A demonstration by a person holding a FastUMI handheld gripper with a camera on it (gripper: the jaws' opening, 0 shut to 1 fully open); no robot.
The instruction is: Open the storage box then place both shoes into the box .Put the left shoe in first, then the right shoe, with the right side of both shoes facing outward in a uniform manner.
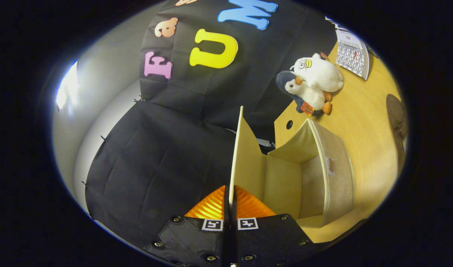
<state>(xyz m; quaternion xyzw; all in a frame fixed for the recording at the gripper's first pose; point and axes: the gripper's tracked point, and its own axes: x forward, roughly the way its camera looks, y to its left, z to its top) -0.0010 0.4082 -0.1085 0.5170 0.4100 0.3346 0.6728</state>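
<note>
Tongs (230,198) clamped on raised lid (245,159) of pale fabric storage box (322,174), its inside bare.

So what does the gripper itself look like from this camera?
The gripper has two ribbed, wedge-shaped fingers on black blocks with a rough printed texture, held by small silver screws. Each block carries a square black-and-white marker next to the centre seam. No cables or sleeve are in sight.
</note>
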